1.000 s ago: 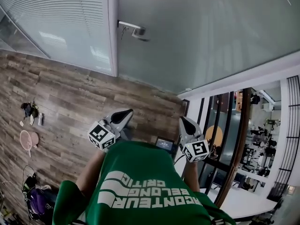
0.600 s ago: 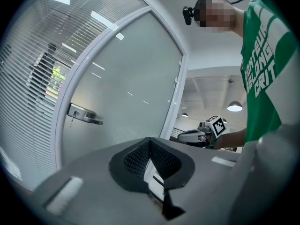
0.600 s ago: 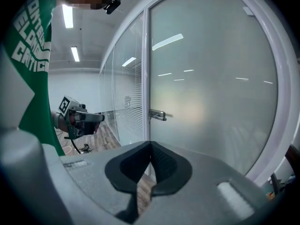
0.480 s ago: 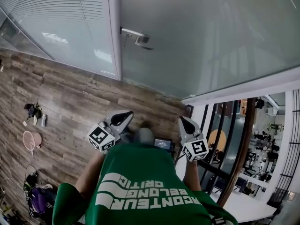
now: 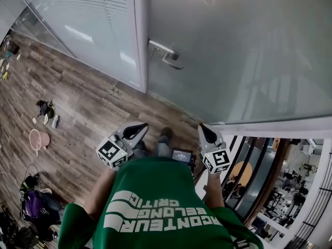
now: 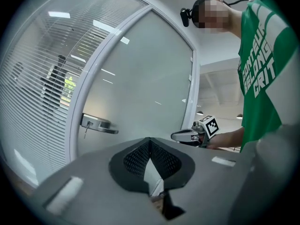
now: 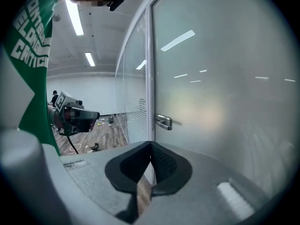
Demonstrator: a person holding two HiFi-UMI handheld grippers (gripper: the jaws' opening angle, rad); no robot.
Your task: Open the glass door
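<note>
Head view, quick count: one glass door [image 5: 233, 51], sitting closed against its white frame, with one metal handle [image 5: 168, 54] near its left edge, well ahead of both claws. Two grippers: left gripper [image 5: 141, 125] has its jaws pressed together on nothing, and right gripper [image 5: 202, 129] is the same. Neither touches the door. One slatted glass panel [image 5: 88, 30] sits left of the frame. One purple bag [image 5: 33, 206] lies on the wood floor [image 5: 88, 108]; can't tell what's inside.
</note>
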